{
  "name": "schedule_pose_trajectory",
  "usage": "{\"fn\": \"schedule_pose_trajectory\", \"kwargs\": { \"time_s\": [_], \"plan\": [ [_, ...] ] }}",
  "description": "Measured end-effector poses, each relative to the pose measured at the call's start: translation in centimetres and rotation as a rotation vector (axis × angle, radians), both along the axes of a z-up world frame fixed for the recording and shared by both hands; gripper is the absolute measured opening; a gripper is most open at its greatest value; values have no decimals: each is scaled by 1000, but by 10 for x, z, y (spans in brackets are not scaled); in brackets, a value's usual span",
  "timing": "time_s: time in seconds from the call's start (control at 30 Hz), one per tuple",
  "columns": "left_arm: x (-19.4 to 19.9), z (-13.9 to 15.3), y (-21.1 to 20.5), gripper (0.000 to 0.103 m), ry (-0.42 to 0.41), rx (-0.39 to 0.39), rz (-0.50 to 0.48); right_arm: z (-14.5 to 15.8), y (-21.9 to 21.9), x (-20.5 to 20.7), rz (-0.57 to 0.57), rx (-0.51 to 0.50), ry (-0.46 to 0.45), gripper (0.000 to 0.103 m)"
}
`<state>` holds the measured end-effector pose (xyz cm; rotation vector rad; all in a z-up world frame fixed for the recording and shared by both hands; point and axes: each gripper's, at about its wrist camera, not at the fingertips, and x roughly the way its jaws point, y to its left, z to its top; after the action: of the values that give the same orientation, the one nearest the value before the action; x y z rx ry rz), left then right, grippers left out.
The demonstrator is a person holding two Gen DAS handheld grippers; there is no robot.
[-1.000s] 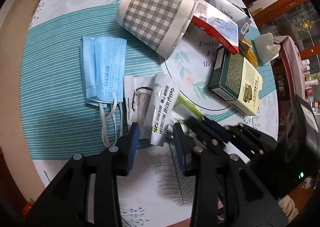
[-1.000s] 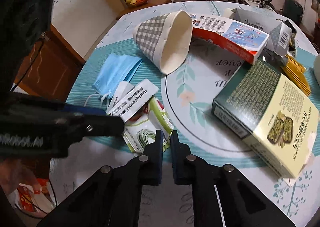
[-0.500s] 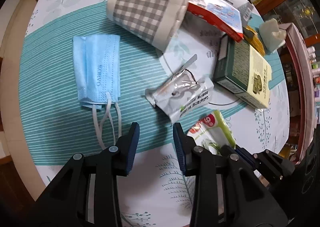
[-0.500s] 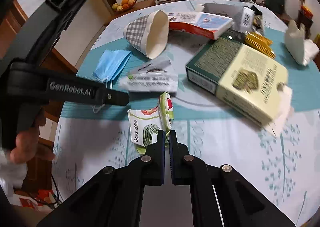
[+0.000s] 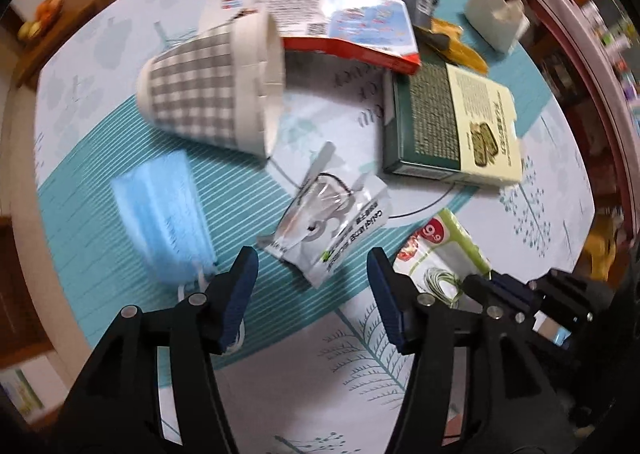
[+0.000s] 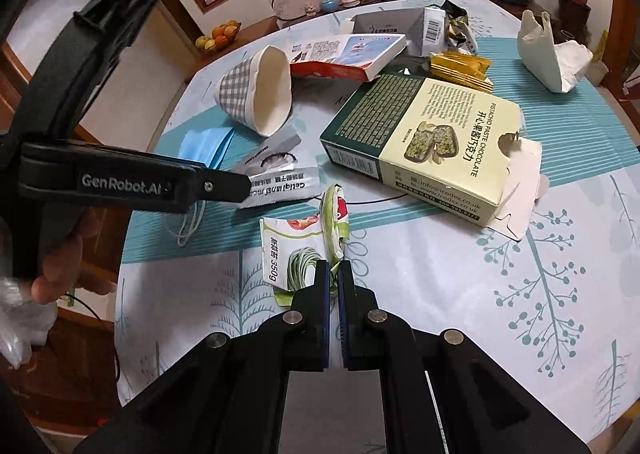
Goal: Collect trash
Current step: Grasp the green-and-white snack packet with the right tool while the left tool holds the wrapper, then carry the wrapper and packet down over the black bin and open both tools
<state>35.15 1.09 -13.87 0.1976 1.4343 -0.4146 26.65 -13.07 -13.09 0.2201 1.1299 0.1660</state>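
Since a second ago, the silver wrapper (image 5: pixel 332 226) is lying apart from the green-and-white packet (image 6: pixel 304 250), no longer stacked over it, and my left tongs (image 5: pixel 312 274) have just been spreading their jaws with nothing pressed between them. They are hanging above the bench (image 5: pixel 360 366), pointing straight down, with the near end of the silver wrapper just ahead of the gap between the pads.

My right tongs (image 6: pixel 334 274) are clenched on the lower edge of the green-and-white packet, which is standing up a little, crumpled, off the cloth.

So I am partway through the gathering, judging by how much is lying about: the checked paper cup (image 5: pixel 212 94) on its side, the blue face mask (image 5: pixel 164 210) beside it, the red-and-white carton (image 5: pixel 340 26), the green chocolate box (image 5: pixel 448 122) and the yellow sachets (image 6: pixel 460 68) are all waiting on the bench.

The step in hand, as I read it, is taking the silver wrapper with my left while my right is carrying off the packet. Next I am needing to lower the left tongs so the pads straddle the wrapper's thin edge, then close firmly, since a flat foil piece is likely to slip.
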Motion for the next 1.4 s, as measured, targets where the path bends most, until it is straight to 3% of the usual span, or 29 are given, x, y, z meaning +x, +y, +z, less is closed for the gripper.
{"fn": "schedule_pose_trajectory", "kwargs": {
  "time_s": [0.33,0.5,0.6,0.67,0.8,0.83,0.87,1.17,1.4],
  "plan": [
    [23,-26,-19,57,20,49,-72,-8,-6,-1,-65,24,20,3],
    [26,-27,-27,57,5,9,-102,-8,-6,-2,-85,34,16,3],
    [24,-24,-29,47,-13,-17,-104,-10,-5,-2,-89,40,14,3],
    [22,-23,-30,22,-24,-25,-117,-10,-4,-3,-91,40,11,3],
    [16,-20,-27,16,-41,-40,-124,-8,-2,-5,-92,45,5,3],
    [15,-19,-27,11,-45,-46,-124,-8,-2,-6,-93,46,3,3],
    [11,-18,-26,0,-53,-52,-122,-7,-2,-7,-94,47,0,3],
    [-33,-3,-11,0,-112,-58,-72,4,-5,-26,-99,62,-30,3],
    [-87,33,-1,0,-133,-82,-62,20,-18,-60,-102,77,-63,3]
  ]
}}
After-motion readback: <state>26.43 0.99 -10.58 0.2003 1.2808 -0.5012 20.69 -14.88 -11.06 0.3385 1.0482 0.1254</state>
